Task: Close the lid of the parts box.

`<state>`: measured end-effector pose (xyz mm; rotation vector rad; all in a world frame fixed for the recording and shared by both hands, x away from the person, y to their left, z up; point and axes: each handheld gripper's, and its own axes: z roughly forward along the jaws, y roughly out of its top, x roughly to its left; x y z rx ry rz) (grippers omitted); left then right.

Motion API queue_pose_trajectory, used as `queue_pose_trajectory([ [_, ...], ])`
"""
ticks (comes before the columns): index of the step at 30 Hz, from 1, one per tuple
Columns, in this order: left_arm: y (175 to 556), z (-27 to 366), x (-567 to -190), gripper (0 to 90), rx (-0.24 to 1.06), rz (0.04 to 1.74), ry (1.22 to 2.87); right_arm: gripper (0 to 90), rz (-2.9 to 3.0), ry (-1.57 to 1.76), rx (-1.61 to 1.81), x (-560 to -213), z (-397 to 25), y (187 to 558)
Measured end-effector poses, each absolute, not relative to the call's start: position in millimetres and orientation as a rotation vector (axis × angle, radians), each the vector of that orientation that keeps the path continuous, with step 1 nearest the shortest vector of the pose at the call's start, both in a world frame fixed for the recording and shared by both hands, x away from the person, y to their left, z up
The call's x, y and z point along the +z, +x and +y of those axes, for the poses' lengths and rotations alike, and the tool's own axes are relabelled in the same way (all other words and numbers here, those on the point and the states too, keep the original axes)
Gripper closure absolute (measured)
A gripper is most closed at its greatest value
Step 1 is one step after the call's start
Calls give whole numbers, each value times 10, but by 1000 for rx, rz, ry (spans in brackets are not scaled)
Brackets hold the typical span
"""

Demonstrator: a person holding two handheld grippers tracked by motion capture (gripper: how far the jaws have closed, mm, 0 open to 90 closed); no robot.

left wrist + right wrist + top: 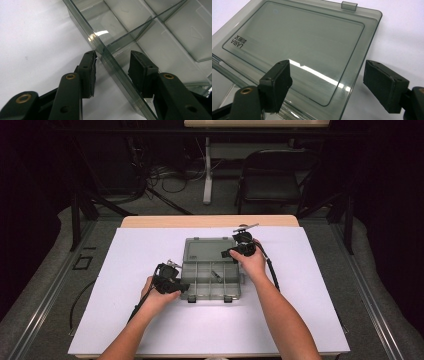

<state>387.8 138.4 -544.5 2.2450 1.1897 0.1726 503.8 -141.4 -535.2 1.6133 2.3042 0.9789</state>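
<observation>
My left claw (111, 72) stands at the left wall (110, 60) of the clear organizer box (212, 275), which lies in the middle of the table (125, 320). The jaws are apart, one on each side of this thin wall: the left jaw is outside over the white table, the right jaw is inside over a compartment (155, 50). The wall passes between them and I cannot tell if any pad touches it; a small gap shows on both sides. Outside the left jaw the table is bare and wide, so there is much free room there. Inside, the low dividers (142, 25) are near the right jaw and leave less room.

My right claw (327, 85) is also released, the jaws wide apart. It hangs over the open lid (294, 45), which lies flat behind the box. The left jaw is above the lid panel near the hinge edge; the right jaw is past the lid's side edge, above bare table. The lid's latch tab (349, 5) is at the far edge, well apart from the jaws.

In the high view my left hand (159, 295) is low at the box's near left corner, the forearm coming straight from below. My right hand (250, 260) reaches further, with the wrist bent to the left, at the far right corner of the box.
</observation>
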Motion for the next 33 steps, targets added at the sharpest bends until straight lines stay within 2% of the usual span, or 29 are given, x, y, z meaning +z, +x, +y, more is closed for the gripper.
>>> queue_pose_trajectory([
  [10, 3854, 1362, -5456, 604, 217, 1191, 2257, 199, 2296, 1653, 978, -5375, -1385, 5037],
  [33, 3846, 1359, -5464, 608, 224, 1195, 2249, 146, 2274, 1702, 987, -5476, -1352, 5034],
])
